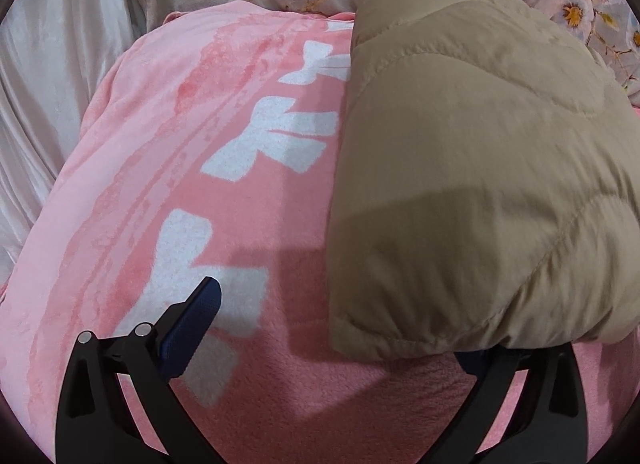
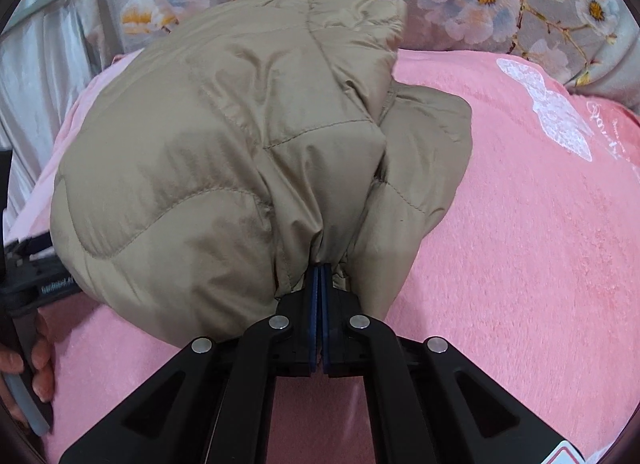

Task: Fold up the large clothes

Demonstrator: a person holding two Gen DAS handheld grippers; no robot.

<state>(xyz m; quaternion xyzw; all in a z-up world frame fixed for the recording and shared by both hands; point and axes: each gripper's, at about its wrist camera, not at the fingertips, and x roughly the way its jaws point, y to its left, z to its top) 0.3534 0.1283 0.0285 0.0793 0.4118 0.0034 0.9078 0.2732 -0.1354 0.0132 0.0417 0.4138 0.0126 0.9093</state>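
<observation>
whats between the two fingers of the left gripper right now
In the left wrist view, bare pink blanket fills most of the gap; the tan puffer jacket's lower corner overhangs and hides the right finger. Left gripper stands open.

I see even, soft indoor light; the tan jacket point(image 1: 472, 167) casts a shadow on the pink blanket point(image 1: 168, 167) left of it. Fisheye edges bend and darken.

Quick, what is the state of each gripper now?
Left gripper: open, jaws wide, one finger under the beige quilted puffer jacket.
Right gripper: closed on the jacket's fabric.
</observation>
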